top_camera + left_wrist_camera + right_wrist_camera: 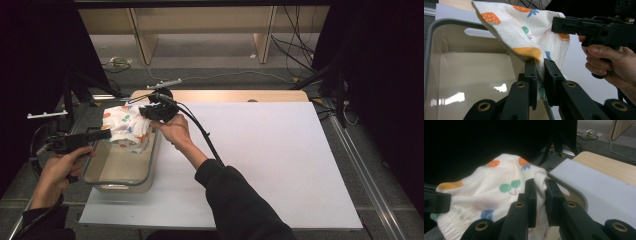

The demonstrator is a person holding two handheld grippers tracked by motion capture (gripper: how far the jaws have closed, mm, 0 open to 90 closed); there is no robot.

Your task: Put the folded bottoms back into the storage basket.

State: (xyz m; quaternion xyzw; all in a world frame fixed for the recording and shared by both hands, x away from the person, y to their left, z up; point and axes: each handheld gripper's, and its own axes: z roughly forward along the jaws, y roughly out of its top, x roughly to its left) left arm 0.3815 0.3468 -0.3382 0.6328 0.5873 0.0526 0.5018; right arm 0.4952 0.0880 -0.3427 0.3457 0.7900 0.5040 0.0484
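A white cloth (122, 125) printed with strawberries, cherries and oranges hangs stretched over a translucent grey tub (120, 186) at the table's left. My left gripper (106, 133) is shut on the cloth's near-left edge; its own view has the fabric (524, 32) pinched between the jaws (539, 68) above the tub's bare floor (461, 65). My right gripper (146, 112) is shut on the cloth's far-right edge (499, 187), over the tub's rim (579, 195). The right gripper (564, 25) and its hand also show in the left gripper view.
The tub stands on a white board (280, 160) laid on a wooden table (225, 95). The right gripper's cable (205, 135) trails across the board. Black stands (70, 95) sit left of the table, and cables (295, 50) lie on the floor behind.
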